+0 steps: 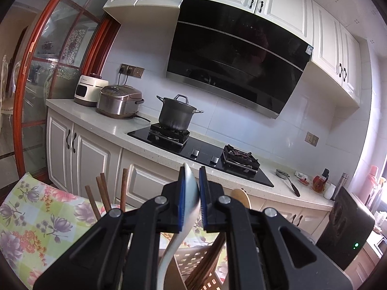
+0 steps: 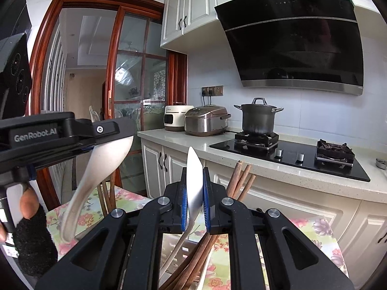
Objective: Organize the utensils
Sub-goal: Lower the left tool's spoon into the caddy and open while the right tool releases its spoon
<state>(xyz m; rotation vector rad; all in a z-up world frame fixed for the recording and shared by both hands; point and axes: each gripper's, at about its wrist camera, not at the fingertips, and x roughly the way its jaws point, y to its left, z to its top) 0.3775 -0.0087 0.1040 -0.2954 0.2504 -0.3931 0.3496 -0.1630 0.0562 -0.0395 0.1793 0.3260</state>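
Note:
In the left wrist view my left gripper point(image 1: 192, 177) is shut on the bowl of a white spoon point(image 1: 187, 193), whose handle hangs down toward a beige perforated utensil holder point(image 1: 193, 257). Brown chopsticks point(image 1: 102, 193) and a wooden spoon point(image 1: 240, 196) stand up around it. In the right wrist view my right gripper point(image 2: 195, 177) is shut on a second white spoon point(image 2: 194, 169), with its handle reaching down into the holder point(image 2: 175, 249) beside brown chopsticks point(image 2: 241, 181). The left gripper point(image 2: 122, 129) shows at the left, holding its white spoon point(image 2: 104, 166).
The holder stands on a table with a floral cloth point(image 1: 36, 217). Behind it runs a white counter point(image 2: 193, 142) with a black hob point(image 2: 290, 154), a grey pot point(image 2: 258, 118) and two cookers point(image 2: 205, 120). A gloved hand point(image 2: 29, 220) is at the left edge.

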